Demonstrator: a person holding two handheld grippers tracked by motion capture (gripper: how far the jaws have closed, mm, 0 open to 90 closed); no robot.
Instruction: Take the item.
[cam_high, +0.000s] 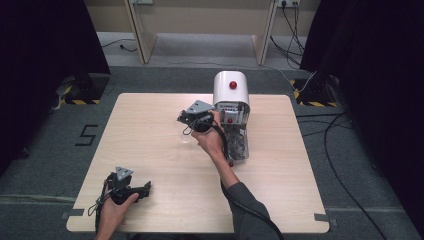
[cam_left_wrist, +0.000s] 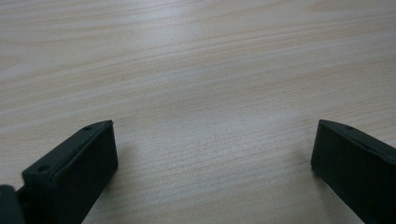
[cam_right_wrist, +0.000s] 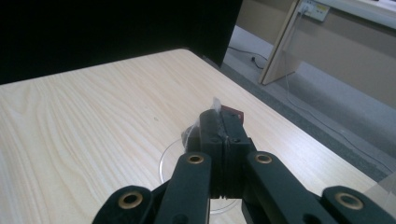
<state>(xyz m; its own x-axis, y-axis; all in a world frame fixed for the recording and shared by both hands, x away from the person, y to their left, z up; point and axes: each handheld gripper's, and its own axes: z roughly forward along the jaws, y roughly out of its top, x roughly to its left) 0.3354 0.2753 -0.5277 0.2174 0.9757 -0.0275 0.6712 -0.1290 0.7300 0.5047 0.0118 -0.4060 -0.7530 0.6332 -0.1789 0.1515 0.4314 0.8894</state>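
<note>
looks like a carry step: right gripper clamped tight on a small packet w/ clear wrap and a red edge, held over a clear round dish near table centre, just beside the white machine. next prob calls for lowering onto dish, then releasing. left gripper spread wide, empty, resting at near table edge. packet mostly hidden betw jaws; contents unclear.
</note>
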